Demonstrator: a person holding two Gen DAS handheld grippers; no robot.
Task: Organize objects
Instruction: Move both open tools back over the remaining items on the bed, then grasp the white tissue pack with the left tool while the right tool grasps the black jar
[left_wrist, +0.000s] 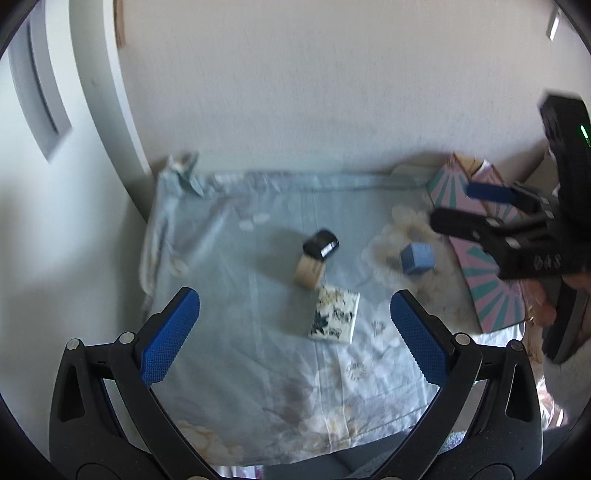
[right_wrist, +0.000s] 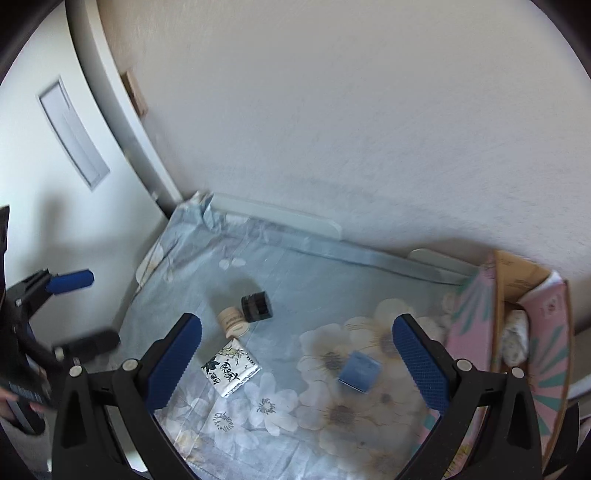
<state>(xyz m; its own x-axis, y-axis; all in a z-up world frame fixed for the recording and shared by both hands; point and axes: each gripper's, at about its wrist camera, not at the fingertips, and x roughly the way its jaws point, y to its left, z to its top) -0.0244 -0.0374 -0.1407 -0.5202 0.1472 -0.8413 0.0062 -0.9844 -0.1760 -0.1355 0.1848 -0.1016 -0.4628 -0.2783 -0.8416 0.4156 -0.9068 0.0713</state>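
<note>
Objects lie loose on the floral sheet (right_wrist: 295, 280) — blue cube (right_wrist: 359, 376), black-and-white patterned packet (right_wrist: 229, 367), cream jar (right_wrist: 233, 322), black jar (right_wrist: 256, 306); both hand-held grippers — left (left_wrist: 295, 334), right (right_wrist: 297, 352) — gape empty.

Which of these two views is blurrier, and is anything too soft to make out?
Left wrist view is blurrier: the black jar and blue box smear, and the right gripper is streaked. Right wrist view is sharper: the patterned packet shows clearly; jar label text stays unreadable.
</note>
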